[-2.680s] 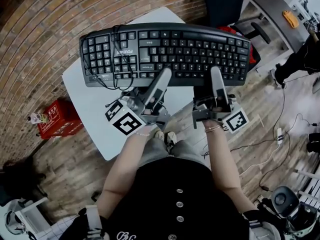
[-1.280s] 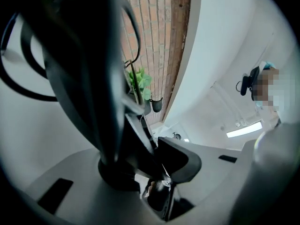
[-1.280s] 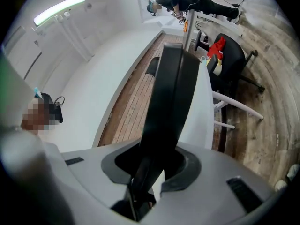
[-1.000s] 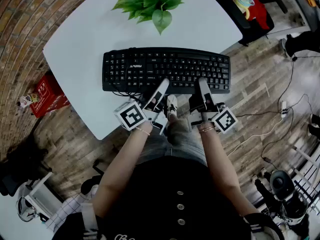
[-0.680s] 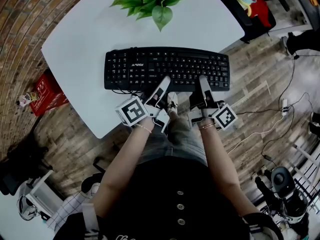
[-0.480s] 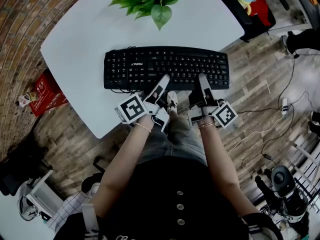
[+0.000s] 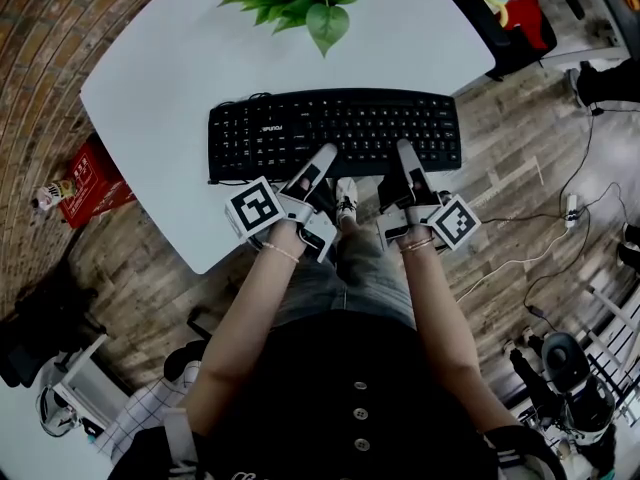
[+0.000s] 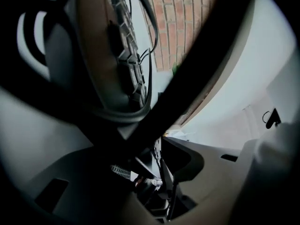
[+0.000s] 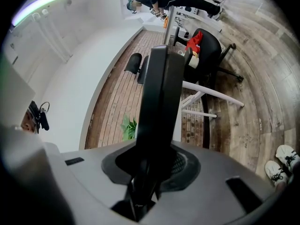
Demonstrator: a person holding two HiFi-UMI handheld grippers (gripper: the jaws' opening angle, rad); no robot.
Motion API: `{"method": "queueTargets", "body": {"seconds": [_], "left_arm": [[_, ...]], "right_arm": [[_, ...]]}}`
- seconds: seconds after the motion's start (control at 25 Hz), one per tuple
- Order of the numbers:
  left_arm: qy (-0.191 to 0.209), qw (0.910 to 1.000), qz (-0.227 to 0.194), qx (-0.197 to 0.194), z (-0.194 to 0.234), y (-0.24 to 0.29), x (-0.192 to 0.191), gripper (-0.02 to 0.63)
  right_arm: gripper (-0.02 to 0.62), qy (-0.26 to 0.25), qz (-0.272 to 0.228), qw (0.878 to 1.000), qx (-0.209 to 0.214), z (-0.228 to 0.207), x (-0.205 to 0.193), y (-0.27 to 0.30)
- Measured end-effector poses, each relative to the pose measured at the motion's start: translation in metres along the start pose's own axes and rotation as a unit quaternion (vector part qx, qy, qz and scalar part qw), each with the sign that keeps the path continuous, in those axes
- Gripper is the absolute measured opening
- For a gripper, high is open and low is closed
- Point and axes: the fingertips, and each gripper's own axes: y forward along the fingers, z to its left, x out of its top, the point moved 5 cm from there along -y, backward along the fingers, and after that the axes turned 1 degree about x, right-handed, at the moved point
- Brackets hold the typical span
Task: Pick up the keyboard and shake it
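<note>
Left tool [image 7: 324,156] and right tool [image 7: 405,150] at keyboard [image 7: 335,128], centre frame, flat on counter [image 7: 160,78].
Just been opening on the left, edge between jaws, seemingly unpinched; clamped on at right. Free right too, then back off straight.

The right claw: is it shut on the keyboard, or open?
Shut. In the right gripper view the dark edge of the keyboard runs between the jaws of the right claw, with no gap at either side.

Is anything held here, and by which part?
The right gripper clamps the keyboard by its near edge. The left gripper straddles that edge, but its jaws have just been opening and look loose.
</note>
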Motion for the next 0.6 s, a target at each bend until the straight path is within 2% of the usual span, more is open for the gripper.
{"method": "queueTargets", "body": {"seconds": [0.2, 0.6], "left_arm": [[-0.010, 0.9996, 0.027, 0.000, -0.001, -0.001, -0.005, 0.183], [0.010, 0.9983, 0.053, 0.020, -0.002, -0.008, -0.017, 0.216]], "right_arm": [[0.109, -0.001, 0.006, 1.000, 0.000, 0.000, 0.001, 0.001], [0.106, -0.010, 0.007, 1.000, -0.002, 0.000, 0.003, 0.004]]}}
